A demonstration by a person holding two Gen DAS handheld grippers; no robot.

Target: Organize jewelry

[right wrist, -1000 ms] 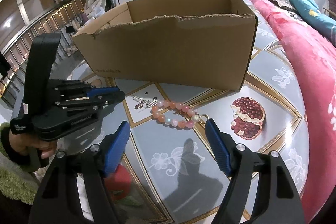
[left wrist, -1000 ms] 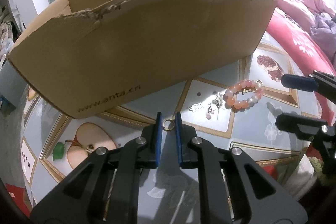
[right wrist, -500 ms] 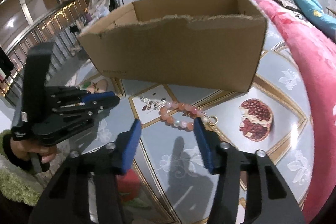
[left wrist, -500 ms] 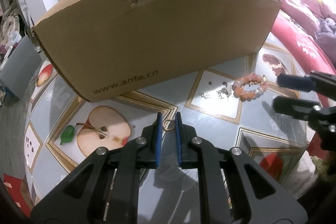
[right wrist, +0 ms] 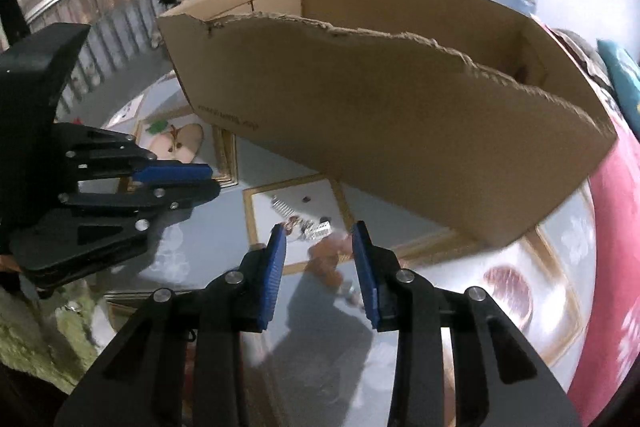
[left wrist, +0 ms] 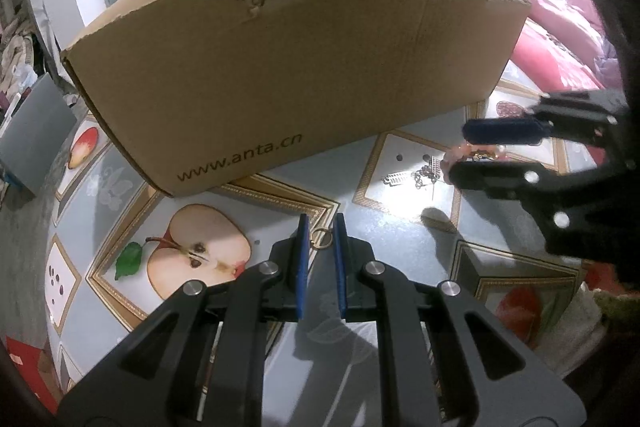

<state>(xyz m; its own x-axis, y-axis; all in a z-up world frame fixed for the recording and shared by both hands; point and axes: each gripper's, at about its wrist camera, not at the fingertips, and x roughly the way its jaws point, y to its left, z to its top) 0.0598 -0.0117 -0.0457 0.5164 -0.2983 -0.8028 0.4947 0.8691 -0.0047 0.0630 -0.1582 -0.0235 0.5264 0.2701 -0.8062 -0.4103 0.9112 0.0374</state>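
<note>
Right tool (right wrist: 320,239) beside box edge (right wrist: 472,227)

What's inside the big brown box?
Only bare inner walls of the cardboard box show from the right wrist view. Its floor is hidden behind the torn front wall, so whether any jewelry lies inside cannot be told.

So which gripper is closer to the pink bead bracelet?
Right. The right gripper straddles the bead bracelet, jaws closing around it. The left gripper sits farther off by the apple picture, shut on a small gold ring.
</note>
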